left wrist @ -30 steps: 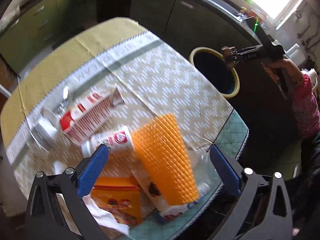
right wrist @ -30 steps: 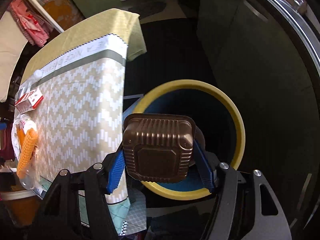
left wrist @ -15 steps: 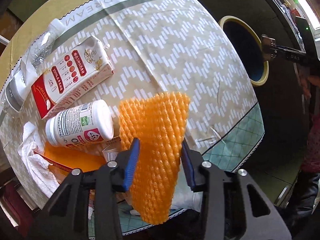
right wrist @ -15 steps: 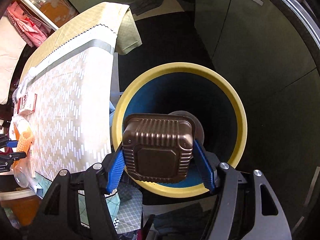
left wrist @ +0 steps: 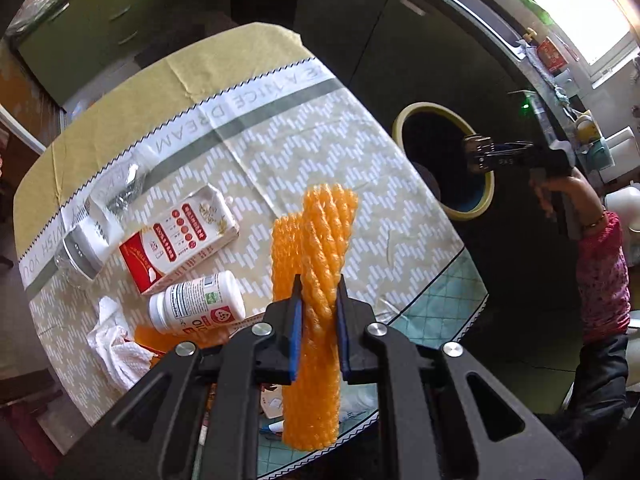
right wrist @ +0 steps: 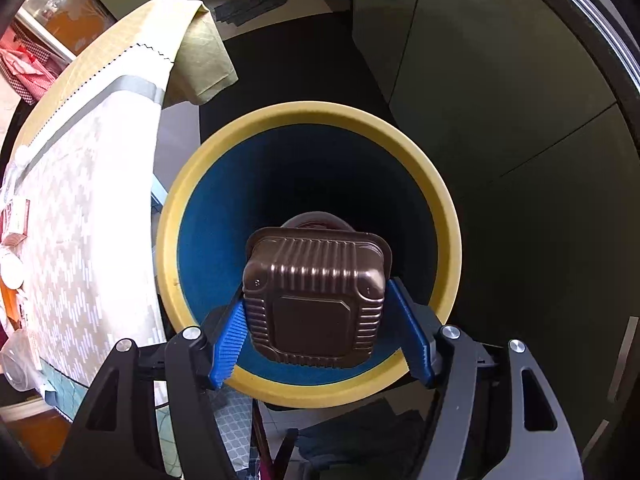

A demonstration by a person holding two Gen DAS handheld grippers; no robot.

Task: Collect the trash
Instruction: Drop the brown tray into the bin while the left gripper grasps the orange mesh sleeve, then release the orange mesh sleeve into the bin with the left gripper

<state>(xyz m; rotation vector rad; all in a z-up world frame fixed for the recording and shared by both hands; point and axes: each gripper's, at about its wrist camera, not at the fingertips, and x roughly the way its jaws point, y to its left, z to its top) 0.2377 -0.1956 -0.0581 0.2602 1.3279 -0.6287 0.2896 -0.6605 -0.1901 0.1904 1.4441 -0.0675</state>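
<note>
My left gripper (left wrist: 318, 320) is shut on an orange foam net sleeve (left wrist: 316, 264) and holds it lifted above the table. My right gripper (right wrist: 320, 316) holds a brown ribbed plastic tray (right wrist: 316, 296) over the mouth of the yellow-rimmed bin (right wrist: 436, 216); its right finger stands slightly off the tray. The bin (left wrist: 404, 120) and right gripper (left wrist: 480, 152) also show in the left wrist view, beside the table. On the table lie a red-white carton (left wrist: 180, 240), a white pill bottle (left wrist: 196, 304), a clear plastic bottle (left wrist: 92, 224) and a crumpled tissue (left wrist: 116, 348).
The table wears a beige zigzag cloth (left wrist: 320, 160); its edge is close to the bin (right wrist: 120, 240). Orange packaging (left wrist: 148, 336) lies under the pill bottle. Dark cabinets (right wrist: 500, 80) stand behind the bin. The person's arm (left wrist: 600, 264) is at right.
My left gripper closed on the orange net sleeve and lifted it off the table. My right gripper moved the brown tray over the bin's mouth and its jaws have widened slightly.
</note>
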